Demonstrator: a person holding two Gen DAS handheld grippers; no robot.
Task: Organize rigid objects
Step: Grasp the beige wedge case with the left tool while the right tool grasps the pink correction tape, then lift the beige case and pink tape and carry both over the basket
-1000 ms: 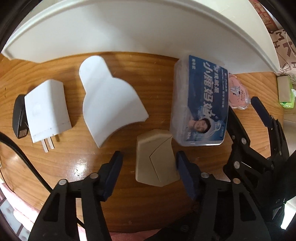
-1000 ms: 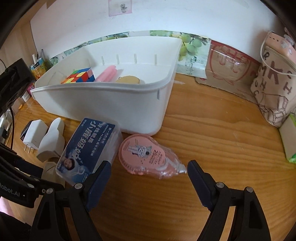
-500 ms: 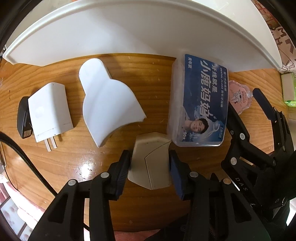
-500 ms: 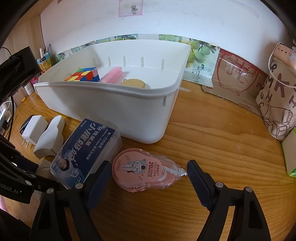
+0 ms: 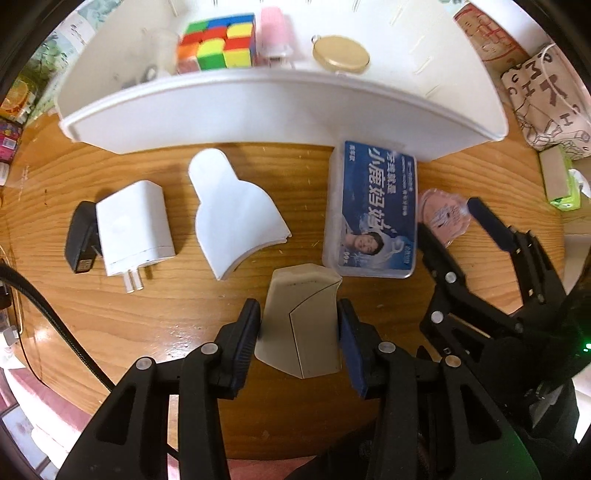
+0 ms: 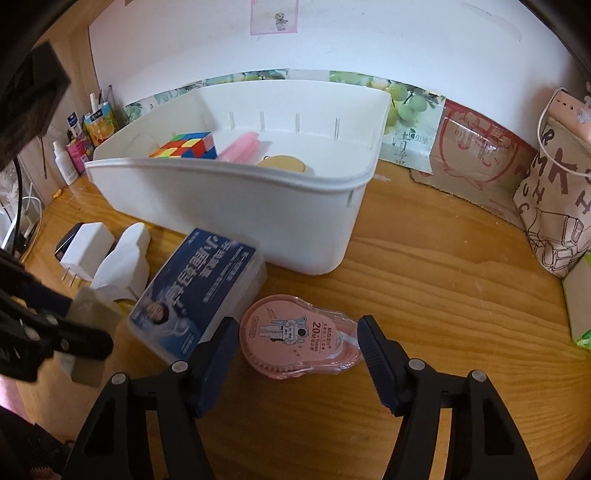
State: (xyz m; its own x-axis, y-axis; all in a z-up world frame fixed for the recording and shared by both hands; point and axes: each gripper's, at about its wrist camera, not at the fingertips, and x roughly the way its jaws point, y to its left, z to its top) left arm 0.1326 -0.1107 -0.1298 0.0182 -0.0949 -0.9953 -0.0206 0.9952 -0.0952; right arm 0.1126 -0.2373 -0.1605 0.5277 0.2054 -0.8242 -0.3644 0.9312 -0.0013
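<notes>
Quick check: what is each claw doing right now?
Left claw: shut on the beige case.
Right claw: open, straddling the pink tape dispenser.

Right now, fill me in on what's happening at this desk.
A person is sorting small items into the white bin with handheld tongs. The left tongs are clamped on a beige wedge-shaped piece. The right tongs sit open around the pink correction tape, not gripping it yet. A puzzle cube, a pink item and a round gold disc are already in the bin. The blue-labelled box, white charger and white plastic piece wait on the table.
</notes>
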